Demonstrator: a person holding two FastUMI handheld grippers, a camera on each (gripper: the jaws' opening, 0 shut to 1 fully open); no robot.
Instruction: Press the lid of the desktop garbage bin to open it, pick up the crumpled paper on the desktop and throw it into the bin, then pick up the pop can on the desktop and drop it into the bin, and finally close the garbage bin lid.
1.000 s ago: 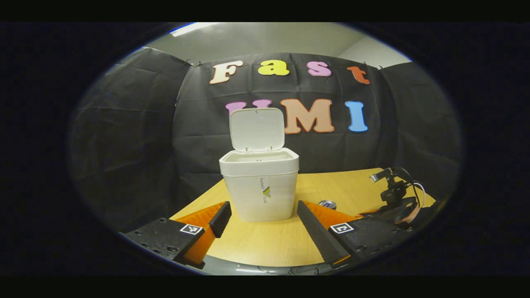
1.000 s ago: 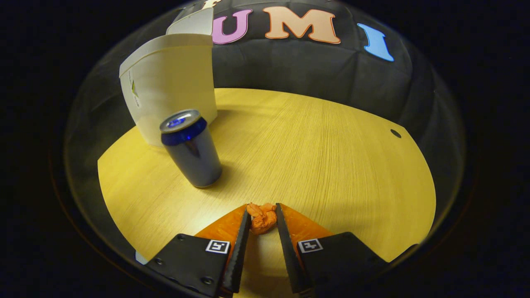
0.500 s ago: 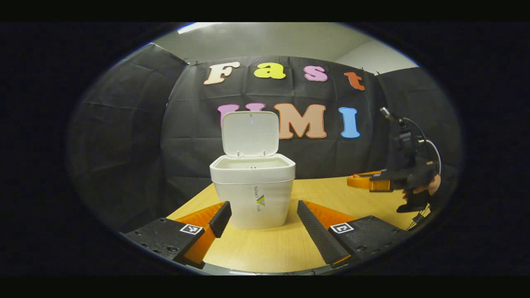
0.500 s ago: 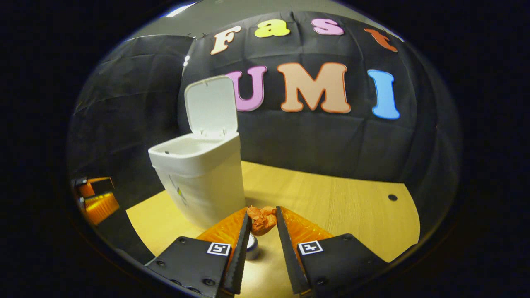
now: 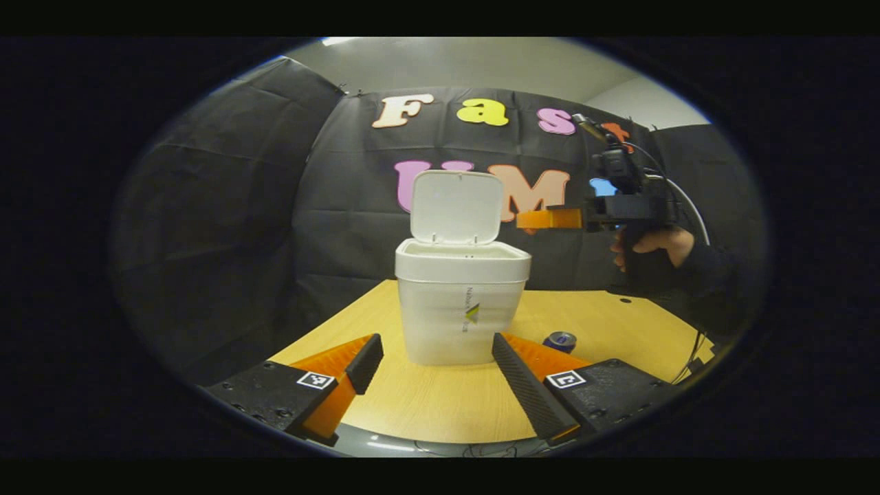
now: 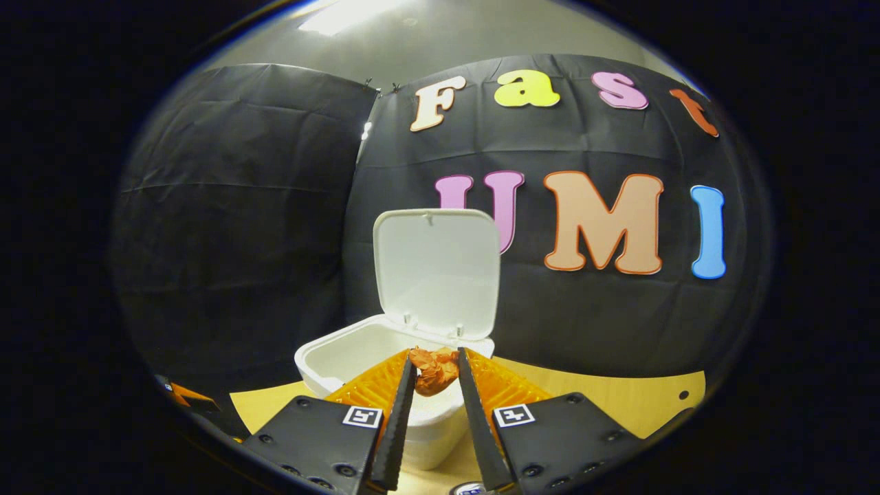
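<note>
Looking from the left gripper [image 5: 432, 357], whose fingers are spread wide and empty, the bin [image 5: 462, 302] stands lid-up on the desk with the pop can [image 5: 561, 340] beside it. From the right gripper [image 6: 436, 375], fingers clamp the crumpled paper [image 6: 434, 370] above the bin's mouth, apparently ready for dropping.

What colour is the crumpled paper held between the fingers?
Orange; the paper shows best in the right gripper view.
</note>
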